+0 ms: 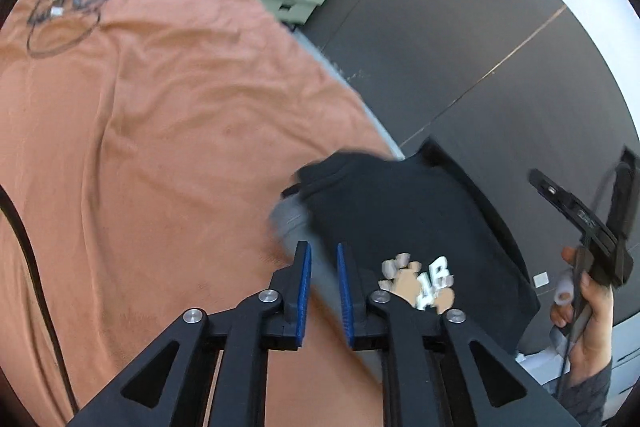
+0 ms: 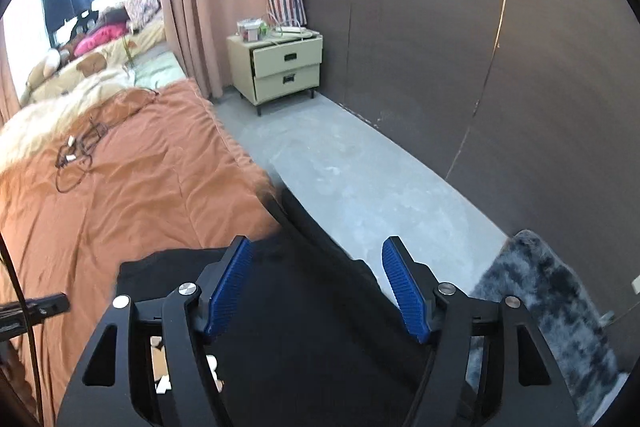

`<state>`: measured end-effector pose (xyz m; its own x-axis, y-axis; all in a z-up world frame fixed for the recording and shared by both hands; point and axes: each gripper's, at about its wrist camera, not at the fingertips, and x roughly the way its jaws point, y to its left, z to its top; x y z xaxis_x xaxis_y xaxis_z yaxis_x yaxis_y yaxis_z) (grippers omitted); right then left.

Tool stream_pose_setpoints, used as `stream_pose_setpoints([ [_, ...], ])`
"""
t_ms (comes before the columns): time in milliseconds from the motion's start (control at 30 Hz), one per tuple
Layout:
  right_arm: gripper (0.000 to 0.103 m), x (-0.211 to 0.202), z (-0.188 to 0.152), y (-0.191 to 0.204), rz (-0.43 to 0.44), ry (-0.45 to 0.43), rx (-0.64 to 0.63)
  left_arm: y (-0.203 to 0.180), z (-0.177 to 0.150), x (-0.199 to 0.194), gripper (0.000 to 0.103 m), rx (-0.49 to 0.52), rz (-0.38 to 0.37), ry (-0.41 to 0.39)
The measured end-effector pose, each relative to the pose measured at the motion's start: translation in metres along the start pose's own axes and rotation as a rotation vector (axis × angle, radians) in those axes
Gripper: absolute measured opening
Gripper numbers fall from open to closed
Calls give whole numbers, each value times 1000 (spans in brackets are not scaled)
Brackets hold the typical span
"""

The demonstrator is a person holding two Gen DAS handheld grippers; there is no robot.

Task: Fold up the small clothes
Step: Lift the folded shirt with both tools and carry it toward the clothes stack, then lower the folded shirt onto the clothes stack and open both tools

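A small black shirt (image 1: 404,223) with a white and tan print (image 1: 420,283) lies at the right edge of the orange bedspread (image 1: 160,131); a grey sleeve (image 1: 292,219) sticks out on its left side. My left gripper (image 1: 323,255) hovers over that sleeve, its blue pads a narrow gap apart with the grey cloth showing between them. My right gripper (image 2: 316,251) is open wide and empty above the shirt (image 2: 304,327). It also shows in the left wrist view (image 1: 588,223), held by a hand at the right.
A beige nightstand (image 2: 280,67) with a striped bag stands by the dark wall panels (image 2: 440,27). Grey floor (image 2: 360,167) runs beside the bed, with a shaggy grey rug (image 2: 552,307). Tangled cables (image 2: 80,147) and pillows lie farther up the bed.
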<state>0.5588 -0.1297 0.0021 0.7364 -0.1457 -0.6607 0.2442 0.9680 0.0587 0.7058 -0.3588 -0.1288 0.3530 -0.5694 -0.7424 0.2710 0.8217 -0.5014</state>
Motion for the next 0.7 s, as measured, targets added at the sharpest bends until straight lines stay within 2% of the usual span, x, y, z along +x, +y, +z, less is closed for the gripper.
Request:
stream_pose_setpoints([
  [100,66,2,-9,8,2,24,1,11,1,8,18,-19,-1,19],
  [200,66,4,-22,22,-1,78,0,11,2,13,18,-23,-56,31],
  [233,63,4,-26,17,4,86,-1,11,4,17,18,-22,-81,34],
  [267,60,6,-33,26,8,106,-12,8,4,20,20,-17,-106,42],
  [300,55,7,-35,18,7,125,-18,5,4,25,22,-13,-114,51],
  [367,50,11,-45,13,5,172,-19,-2,2,36,38,-13,-120,87],
  [467,50,26,-49,6,-52,233,8,-2,-3,53,40,-41,-140,131],
  [533,50,22,-28,-25,-76,233,51,0,-5,62,40,-61,-148,156],
  [567,50,18,-27,-20,-70,216,75,1,-6,66,40,-66,-147,163],
  [600,50,3,-32,-32,-64,199,88,2,-7,69,40,-73,-150,163],
  [667,50,-15,-35,-28,-73,160,119,5,-8,72,40,-92,-170,157],
  [700,50,-43,-61,-47,-76,147,141,6,-8,72,40,-99,-177,155],
])
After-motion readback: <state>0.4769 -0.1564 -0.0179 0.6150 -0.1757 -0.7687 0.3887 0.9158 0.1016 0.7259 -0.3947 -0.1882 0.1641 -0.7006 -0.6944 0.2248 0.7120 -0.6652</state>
